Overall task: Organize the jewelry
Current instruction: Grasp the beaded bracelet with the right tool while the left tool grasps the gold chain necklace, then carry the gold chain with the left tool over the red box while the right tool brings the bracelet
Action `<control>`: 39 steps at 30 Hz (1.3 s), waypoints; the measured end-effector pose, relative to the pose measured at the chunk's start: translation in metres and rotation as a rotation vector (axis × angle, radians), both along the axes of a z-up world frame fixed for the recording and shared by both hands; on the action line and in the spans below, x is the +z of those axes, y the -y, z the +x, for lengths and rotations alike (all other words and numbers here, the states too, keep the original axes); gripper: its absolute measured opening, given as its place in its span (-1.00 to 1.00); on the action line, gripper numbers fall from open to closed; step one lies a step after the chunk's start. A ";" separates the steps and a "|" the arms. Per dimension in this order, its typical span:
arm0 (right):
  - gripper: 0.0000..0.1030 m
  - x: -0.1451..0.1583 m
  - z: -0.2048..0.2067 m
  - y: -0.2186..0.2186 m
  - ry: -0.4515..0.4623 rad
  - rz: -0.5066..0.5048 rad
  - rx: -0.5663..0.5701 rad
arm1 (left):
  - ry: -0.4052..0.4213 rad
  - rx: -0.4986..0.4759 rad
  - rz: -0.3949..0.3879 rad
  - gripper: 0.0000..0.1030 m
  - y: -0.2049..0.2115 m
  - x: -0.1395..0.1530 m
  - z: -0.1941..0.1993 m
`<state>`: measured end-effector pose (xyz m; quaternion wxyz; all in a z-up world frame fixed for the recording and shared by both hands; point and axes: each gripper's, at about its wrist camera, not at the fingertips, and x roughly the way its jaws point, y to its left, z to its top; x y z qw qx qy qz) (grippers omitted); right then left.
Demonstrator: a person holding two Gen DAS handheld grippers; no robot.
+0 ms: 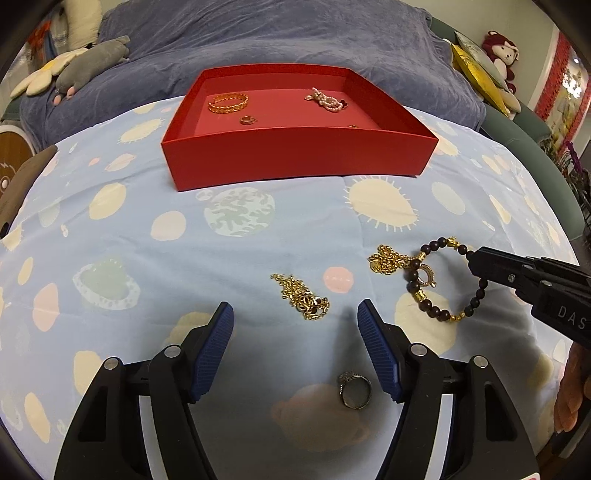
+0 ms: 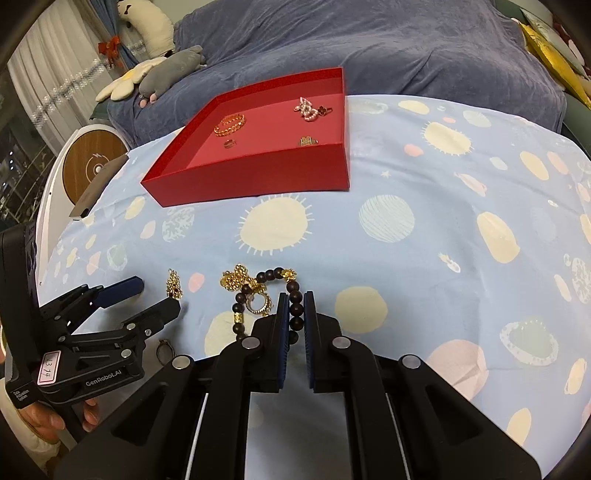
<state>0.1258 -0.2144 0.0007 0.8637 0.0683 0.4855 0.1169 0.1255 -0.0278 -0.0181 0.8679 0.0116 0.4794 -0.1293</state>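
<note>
The red box (image 1: 295,158) sits on a pale blue bedsheet (image 1: 147,240) printed with suns and planets, and everything else is placed here by reference to it. Inside the box lie a gold bangle (image 1: 228,103) toward its left side, a small gold ring (image 1: 246,120) just in front of the bangle, a pearl bracelet (image 1: 327,100) toward the right, and another small gold piece (image 2: 307,140) near the front wall on the right. On the sheet in front of the box, well apart from it, rests a tangled gold chain (image 1: 301,297) — and to the right of that, a second gold chain (image 1: 388,259) touching a dark bead bracelet (image 1: 443,280) with gold spacers. A small gold hoop earring (image 1: 426,276) lies inside the bracelet's loop. Nearest the camera, farther still from the box, a silver ring (image 1: 354,389) lies flat on the sheet. The left gripper (image 1: 295,314) stands with its blue-padded fingers (image 1: 216,339) spread apart, nothing between them, the tangled gold chain just ahead of the gap and the silver ring below it. The right gripper (image 2: 295,306) has its fingers (image 2: 282,317) closed on the near side of the dark bead bracelet — a few beads are pinched between the pads, while the rest of the loop lies on the sheet. Behind the box a grey-blue blanket (image 1: 277,33) is heaped on the bed, with plush toys (image 1: 92,62) at its left.
</note>
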 end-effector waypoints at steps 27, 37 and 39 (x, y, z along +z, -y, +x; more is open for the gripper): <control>-0.86 0.011 -0.012 0.019 -0.008 0.082 0.001 | 0.038 0.012 -0.095 -0.78 -0.028 0.030 -0.008; -0.86 0.047 -0.006 0.015 0.080 0.116 0.000 | 0.104 0.051 -0.142 -0.78 -0.042 0.061 -0.002; -0.86 0.052 -0.005 0.015 0.095 0.119 -0.001 | 0.110 0.058 -0.148 -0.78 -0.044 0.064 -0.001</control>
